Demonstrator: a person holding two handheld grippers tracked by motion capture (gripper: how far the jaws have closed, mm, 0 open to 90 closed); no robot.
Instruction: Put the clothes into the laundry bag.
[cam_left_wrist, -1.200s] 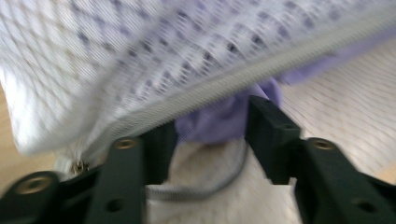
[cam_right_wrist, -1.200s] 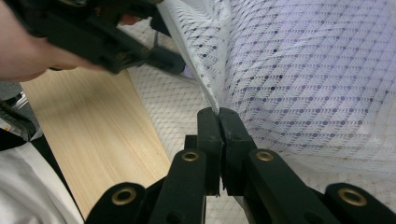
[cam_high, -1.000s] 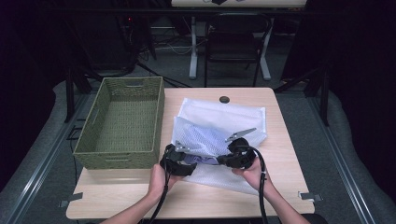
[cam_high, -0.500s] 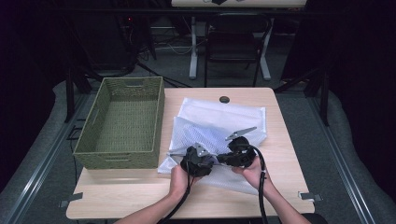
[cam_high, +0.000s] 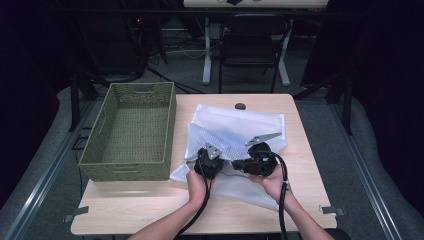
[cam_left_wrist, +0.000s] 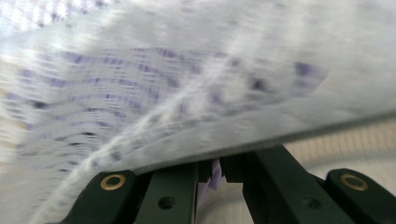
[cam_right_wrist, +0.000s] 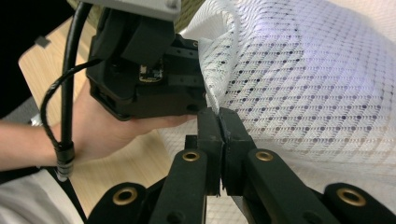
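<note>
White mesh bag (cam_high: 235, 135) spread across the middle of the desk (cam_high: 150, 205), just right of the green woven basket (cam_high: 131, 131), near edge lifted and bunched between both hands. Left gripper (cam_high: 209, 162) at the bag's near-left fold, jaws just closing and now pinching the mesh edge, netting draped right over them in the left gripper view (cam_left_wrist: 177, 93). Right gripper (cam_high: 250, 162) just beside it, pointing left, jaws pressed together on a fold of the same mesh (cam_right_wrist: 280, 84), the strip rising between the black tips in the right gripper view. Left hand (cam_right_wrist: 121, 126) close to those tips. Small dark round thing (cam_high: 240, 106) at the far desk edge, touching the bag's far border.
</note>
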